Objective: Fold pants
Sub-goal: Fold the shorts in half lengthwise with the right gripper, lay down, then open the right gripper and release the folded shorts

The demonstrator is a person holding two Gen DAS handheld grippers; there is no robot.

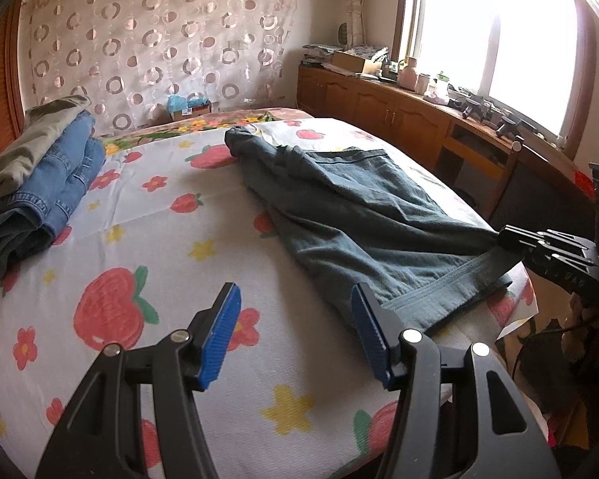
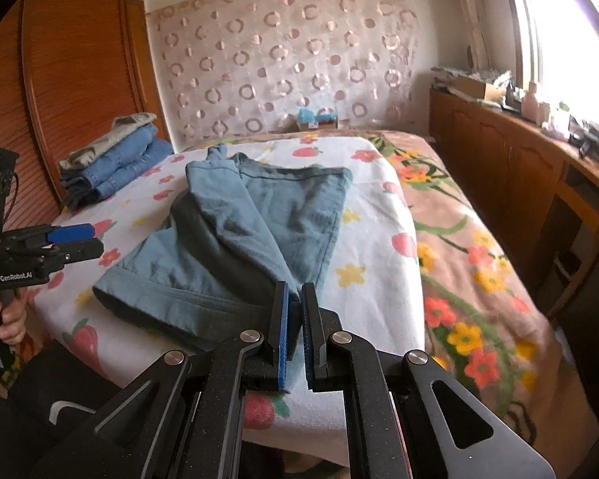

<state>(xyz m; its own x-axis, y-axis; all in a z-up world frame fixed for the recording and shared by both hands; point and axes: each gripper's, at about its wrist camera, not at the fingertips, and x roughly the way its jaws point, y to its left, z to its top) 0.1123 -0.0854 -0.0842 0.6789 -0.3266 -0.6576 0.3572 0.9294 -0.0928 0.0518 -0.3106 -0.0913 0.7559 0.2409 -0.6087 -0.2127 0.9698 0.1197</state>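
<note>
Obs. 1. The dusty teal-blue cotton pants (image 2: 235, 231) lie on the bed's white sheet printed with red strawberries and yellow flowers (image 1: 147, 215), roughly in the middle, waistband end toward me at the near edge, legs running away toward the headboard. One leg is laid partly over the other, so the garment is already halved lengthwise, though loosely and with creases.

Obs. 2. My right tongs (image 2: 295, 331) are clamped shut on the near right corner of the waistband; cloth shows pinched between the blue pads. I hold that corner because it is the anchor for the next fold: a pinched corner lets me pull the band taut and carry it over.

Obs. 3. My left tongs (image 1: 295, 327) stand half open with nothing between the pads. They hover over bare sheet just beside the left end of the waistband hem. I keep them parted there so they can take the opposite corner; two matched grips should keep the band straight when lifted.

Obs. 4. A stack of folded garments, blue denim jeans with an olive-grey piece on top (image 1: 40, 175), sits at the far left of the bed by the wooden wardrobe, well apart from the working area. Judgement: that is the finished pile, kept clear so the folding zone stays flat.

Status, as judged: lengthwise fold made; crosswise fold not yet begun. Risk: lifting with only one corner held would skew the upper leg off the lower.
</note>
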